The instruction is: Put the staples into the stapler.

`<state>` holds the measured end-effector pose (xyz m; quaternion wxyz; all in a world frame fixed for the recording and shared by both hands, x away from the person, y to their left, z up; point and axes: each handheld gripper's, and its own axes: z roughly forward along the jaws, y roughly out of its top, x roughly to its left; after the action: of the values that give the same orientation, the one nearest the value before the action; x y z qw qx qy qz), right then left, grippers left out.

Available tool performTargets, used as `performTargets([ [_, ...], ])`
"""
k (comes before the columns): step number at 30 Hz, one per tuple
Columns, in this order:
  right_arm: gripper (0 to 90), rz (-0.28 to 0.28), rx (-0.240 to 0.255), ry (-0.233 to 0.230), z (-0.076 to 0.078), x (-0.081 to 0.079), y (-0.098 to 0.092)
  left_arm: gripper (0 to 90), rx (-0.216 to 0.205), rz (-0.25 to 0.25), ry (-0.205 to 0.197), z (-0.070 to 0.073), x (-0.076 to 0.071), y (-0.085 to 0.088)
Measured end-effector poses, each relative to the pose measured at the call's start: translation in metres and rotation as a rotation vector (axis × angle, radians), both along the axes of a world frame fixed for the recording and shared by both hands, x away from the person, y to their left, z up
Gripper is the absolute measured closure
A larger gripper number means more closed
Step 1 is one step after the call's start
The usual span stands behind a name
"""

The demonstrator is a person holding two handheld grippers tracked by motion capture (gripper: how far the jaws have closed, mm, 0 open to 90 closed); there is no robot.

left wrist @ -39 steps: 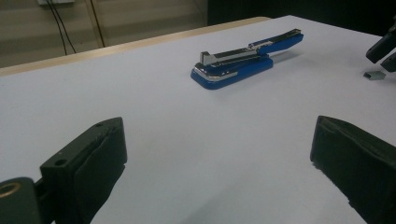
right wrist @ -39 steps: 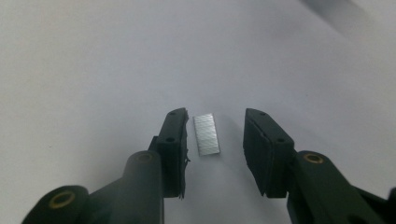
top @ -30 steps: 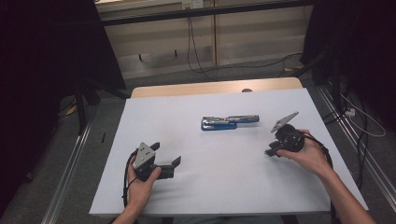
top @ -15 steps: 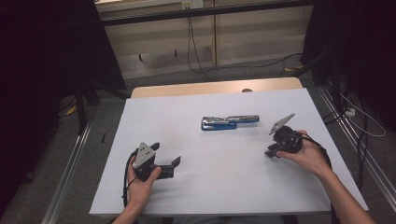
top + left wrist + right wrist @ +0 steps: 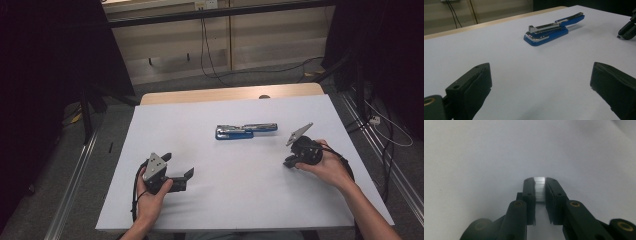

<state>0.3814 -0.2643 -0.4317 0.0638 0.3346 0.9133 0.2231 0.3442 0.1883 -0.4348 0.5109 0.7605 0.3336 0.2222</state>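
Since a second ago we see little change: our right gripper (image 5: 291, 161) has drawn slightly toward us and tilted, while our left gripper (image 5: 176, 169) and the stapler (image 5: 246, 131) lie as before.

We see the stapler as a blue one with a chrome magazine, lying swung open flat on the white table (image 5: 240, 200), its wider blue base toward our left and the slimmer arm stretching right. It sits near the table's middle, between the two grippers and farther from us than both, touching neither.

From the left gripper view we get the stapler (image 5: 552, 29) close and low, with the raised metal end of its open magazine plain, and the black tip of the other gripper (image 5: 627, 30) at the right edge; our own jaws stand spread wide over bare table.

From the right gripper view we find what the high view cannot resolve: the jaws are pinching a short strip of silvery staples (image 5: 540, 189) above the white surface.
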Motion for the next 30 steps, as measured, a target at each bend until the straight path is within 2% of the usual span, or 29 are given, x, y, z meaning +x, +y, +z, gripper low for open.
performTargets([
  [21,79.4,-0.007,0.034,-0.003,-0.0001,-0.0002,-0.0029,3.8,0.001,0.003,0.005,-0.0003,0.0011,0.0011],
  [30,79.4,-0.016,0.052,-0.02,0.0021,-0.0003,-0.0061,3.8,-0.002,0.006,0.004,-0.0003,0.0011,0.001],
])
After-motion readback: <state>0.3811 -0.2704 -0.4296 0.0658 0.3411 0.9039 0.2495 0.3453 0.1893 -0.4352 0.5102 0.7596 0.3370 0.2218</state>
